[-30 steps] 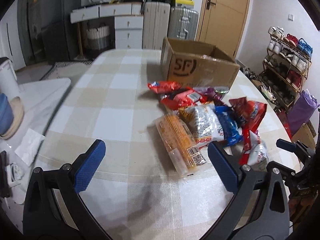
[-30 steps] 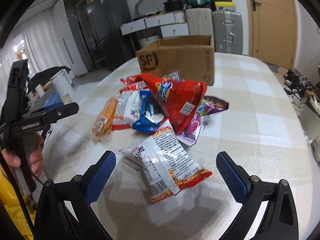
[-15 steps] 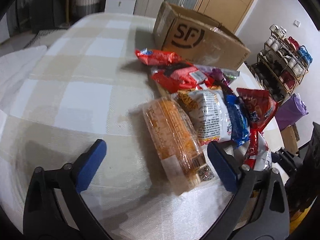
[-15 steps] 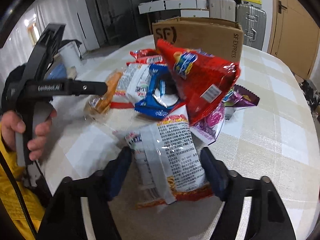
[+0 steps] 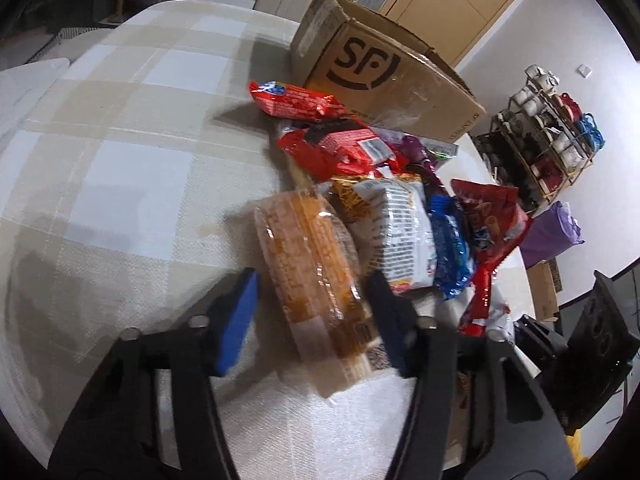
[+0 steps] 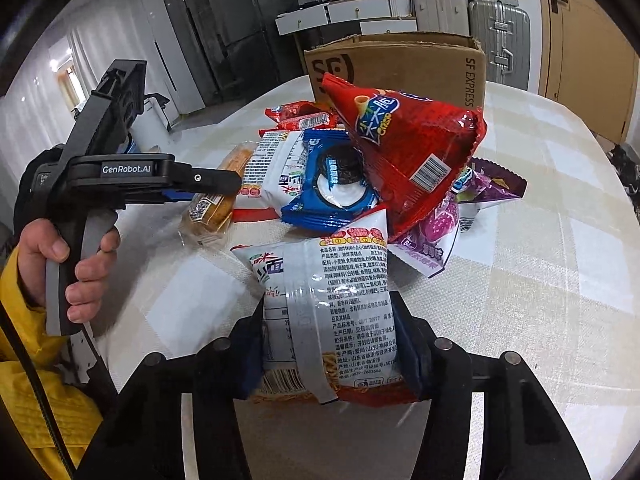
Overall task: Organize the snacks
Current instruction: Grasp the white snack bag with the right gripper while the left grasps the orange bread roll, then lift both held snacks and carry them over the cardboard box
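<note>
A pile of snack packets lies on the checked table [image 5: 120, 184] in front of an open SF cardboard box [image 5: 380, 76]. My left gripper [image 5: 316, 312] straddles the near end of an orange cracker pack [image 5: 312, 272]; its jaws stand a little wider than the pack, the left pad [image 5: 236, 316] apart from it. My right gripper [image 6: 328, 344] is shut on a white noodle packet [image 6: 332, 292]. Behind it lie a blue cookie pack [image 6: 336, 184], a red crisp bag [image 6: 408, 148] and a purple packet [image 6: 440, 236]. The box also shows in the right wrist view [image 6: 400, 64].
A shoe rack [image 5: 552, 128] and a purple bag [image 5: 552, 232] stand right of the table. Suitcases [image 6: 496, 20] and white drawers [image 6: 344, 12] stand behind the box. The hand with the left gripper [image 6: 132, 176] is at the table's left edge.
My left gripper moved forward and narrowed around the cracker pack. My right gripper moved forward and closed on the noodle packet.
</note>
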